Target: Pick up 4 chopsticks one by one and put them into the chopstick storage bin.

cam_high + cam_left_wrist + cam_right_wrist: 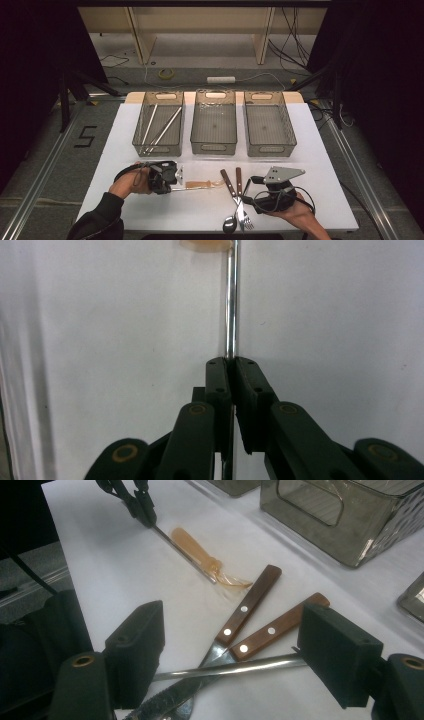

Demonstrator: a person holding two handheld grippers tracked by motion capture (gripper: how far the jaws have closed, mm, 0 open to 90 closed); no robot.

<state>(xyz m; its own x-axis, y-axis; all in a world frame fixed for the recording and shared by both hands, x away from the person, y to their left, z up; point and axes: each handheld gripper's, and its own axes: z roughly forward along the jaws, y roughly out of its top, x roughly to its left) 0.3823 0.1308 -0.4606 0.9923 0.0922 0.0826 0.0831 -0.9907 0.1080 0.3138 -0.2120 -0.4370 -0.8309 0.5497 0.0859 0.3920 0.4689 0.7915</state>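
The left gripper (231,362) has its black jaws squeezed tight on a thin shiny metal rod (230,305) – the rod runs straight up the middle of the left gripper view to a see-through orange plastic fork (207,245) at the top edge. In the high view, the rod lies low and left of centre on the white table (125,130). The right gripper (230,650) sits wide open – two wooden-handled knives (250,615) lie between its jaws.

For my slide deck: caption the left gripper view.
Left gripper shut on a metal rod lying on the white table.
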